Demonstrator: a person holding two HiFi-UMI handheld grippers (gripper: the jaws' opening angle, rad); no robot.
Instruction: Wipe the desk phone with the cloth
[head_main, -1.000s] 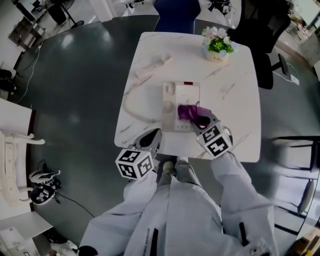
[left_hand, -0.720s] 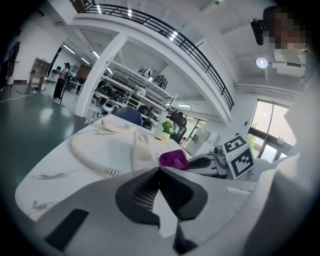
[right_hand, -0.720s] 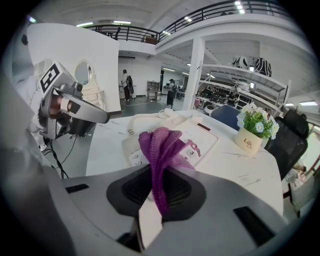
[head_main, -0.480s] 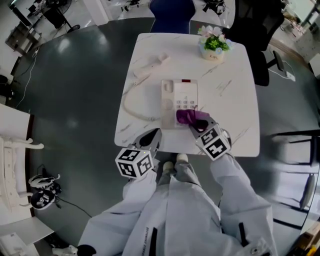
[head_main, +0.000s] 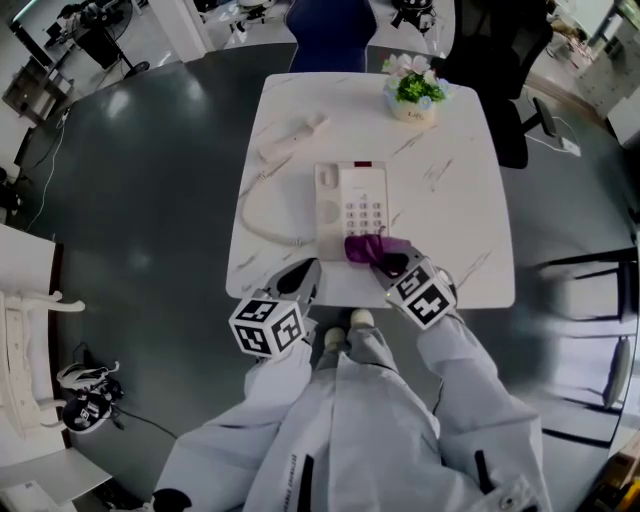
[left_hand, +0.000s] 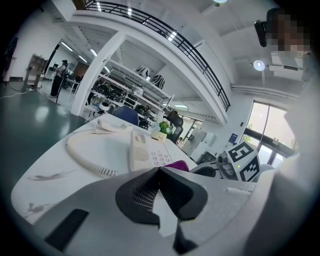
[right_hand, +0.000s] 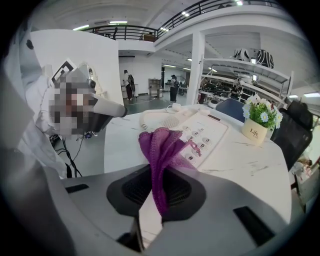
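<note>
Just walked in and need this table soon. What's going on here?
A person is wiping a desk phone. The right gripper is shut on a purple cloth at the phone's near end. The handset lies off the base on the table. The left gripper is shut and empty by the near edge.

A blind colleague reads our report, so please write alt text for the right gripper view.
The right gripper is shut on a purple cloth at the near end of a white desk phone on a white table. A small flower pot stands farther back, to the right.
</note>
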